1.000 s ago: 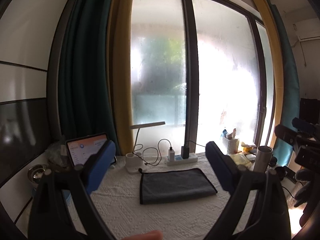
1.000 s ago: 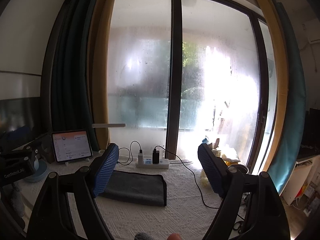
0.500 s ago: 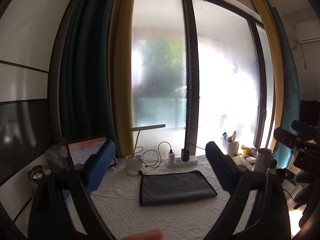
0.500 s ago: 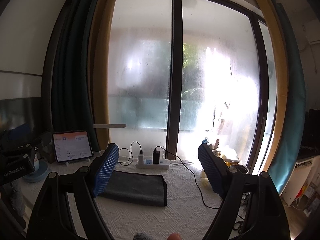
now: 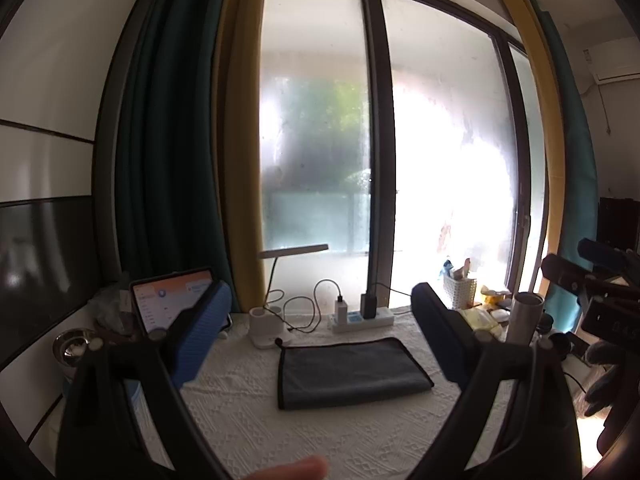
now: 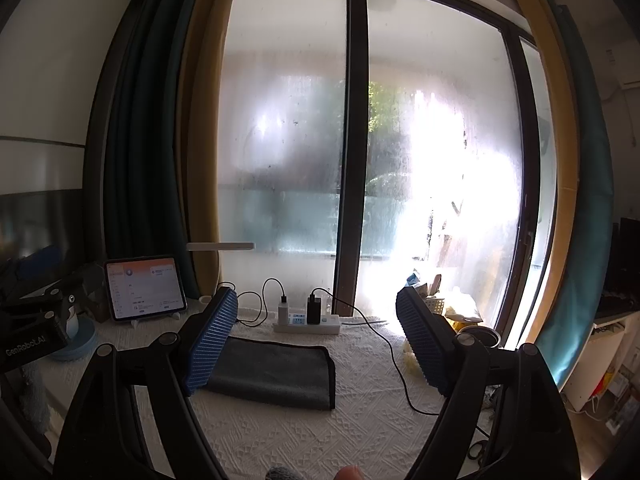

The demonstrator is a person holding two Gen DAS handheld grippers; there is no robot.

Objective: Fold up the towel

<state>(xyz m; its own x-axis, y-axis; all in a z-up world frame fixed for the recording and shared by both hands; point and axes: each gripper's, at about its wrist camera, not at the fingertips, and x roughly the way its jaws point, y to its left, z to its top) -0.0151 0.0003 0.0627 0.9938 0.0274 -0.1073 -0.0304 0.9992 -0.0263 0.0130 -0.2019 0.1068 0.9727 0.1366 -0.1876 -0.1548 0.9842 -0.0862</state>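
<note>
behind the tabletop (image 5: 248, 412) a fogged window glares, with a power strip (image 5: 362, 319) and tablet (image 5: 168, 298) at the back edge. the towel (image 5: 350, 372) lies flat mid-cloth, already a tidy folded rectangle. i judge the job nearly done; for any further fold i'd take the two near corners together and lay them level on the far edge. my left hand-held gripper (image 5: 322, 344) and right hand-held gripper (image 6: 316, 346) both hover raised, level, spread wide, holding nothing, apart from the towel.

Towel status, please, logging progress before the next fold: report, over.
Left gripper open, right gripper open, both empty. Grey folded towel flat on white tablecloth. Nothing on it.
</note>
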